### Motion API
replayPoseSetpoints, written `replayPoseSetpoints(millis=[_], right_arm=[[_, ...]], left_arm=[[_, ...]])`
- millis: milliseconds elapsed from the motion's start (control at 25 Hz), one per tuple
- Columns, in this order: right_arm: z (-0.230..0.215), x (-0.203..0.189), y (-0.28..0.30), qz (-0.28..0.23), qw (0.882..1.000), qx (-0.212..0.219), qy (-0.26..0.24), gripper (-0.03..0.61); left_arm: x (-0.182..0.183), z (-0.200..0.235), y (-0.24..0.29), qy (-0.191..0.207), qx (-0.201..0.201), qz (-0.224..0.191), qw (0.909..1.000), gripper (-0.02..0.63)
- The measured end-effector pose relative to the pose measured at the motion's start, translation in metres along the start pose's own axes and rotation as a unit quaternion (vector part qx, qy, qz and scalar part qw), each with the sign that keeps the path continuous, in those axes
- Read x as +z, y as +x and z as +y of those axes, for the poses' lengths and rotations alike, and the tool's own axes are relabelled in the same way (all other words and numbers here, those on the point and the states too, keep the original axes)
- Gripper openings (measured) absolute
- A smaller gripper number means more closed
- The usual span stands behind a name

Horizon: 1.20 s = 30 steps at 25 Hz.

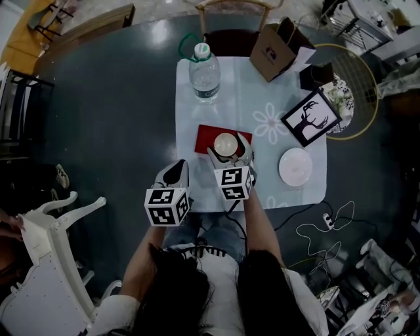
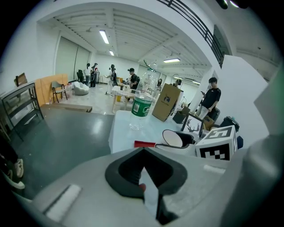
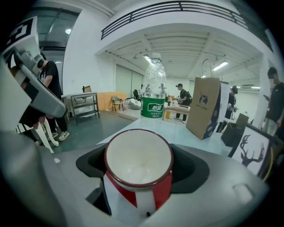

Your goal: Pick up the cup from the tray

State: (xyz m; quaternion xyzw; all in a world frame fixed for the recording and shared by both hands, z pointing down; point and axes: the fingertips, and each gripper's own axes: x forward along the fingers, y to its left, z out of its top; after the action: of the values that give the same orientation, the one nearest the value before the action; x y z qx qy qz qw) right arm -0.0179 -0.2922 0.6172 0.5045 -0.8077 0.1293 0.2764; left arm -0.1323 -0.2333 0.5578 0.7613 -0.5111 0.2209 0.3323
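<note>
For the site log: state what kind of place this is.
Probably a big open studio or workshop hall: ceiling strip lights, a wide bare floor, and people standing about in the background.

The cup (image 3: 138, 166) looks glossy and glazed, while beyond it stand a clear plastic bottle (image 1: 205, 72) and a matt brown paper bag (image 1: 275, 49) on smooth pale cloth (image 1: 262, 98).

It was a big open hall used as a shared workspace, not a home: a dark polished floor (image 2: 66, 128), a white ribbed ceiling (image 2: 133, 26) with strip lights (image 2: 104, 36), an upper-level railing (image 3: 177, 8), and people (image 2: 133, 80) standing about (a spare chair (image 2: 57, 91) by the wall).
</note>
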Motion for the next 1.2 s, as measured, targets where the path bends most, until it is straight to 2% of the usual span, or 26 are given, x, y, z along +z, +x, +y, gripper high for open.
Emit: replayPoseSetpoints(millis=[320,680,920,1200], right_arm=[[-0.039,-0.017,-0.046,0.011,0.999,-0.042,0.025,0.428],[-0.083,-0.062,-0.101,0.037,0.994,-0.095,0.045,0.428],[-0.093,-0.089,-0.114,0.043,0.991,-0.106,0.066,0.428],[-0.088,-0.115,-0.110,0.057,0.991,-0.096,0.075,0.428]], left_arm=[[0.011,-0.039,0.004,0.015,-0.033,-0.015,0.9992,0.000],[-0.003,-0.094,0.008,0.031,-0.070,-0.009,0.9970,0.000],[-0.012,-0.109,0.006,0.045,-0.072,-0.005,0.9964,0.000],[-0.021,-0.109,0.001,0.044,-0.061,-0.004,0.9972,0.000]])
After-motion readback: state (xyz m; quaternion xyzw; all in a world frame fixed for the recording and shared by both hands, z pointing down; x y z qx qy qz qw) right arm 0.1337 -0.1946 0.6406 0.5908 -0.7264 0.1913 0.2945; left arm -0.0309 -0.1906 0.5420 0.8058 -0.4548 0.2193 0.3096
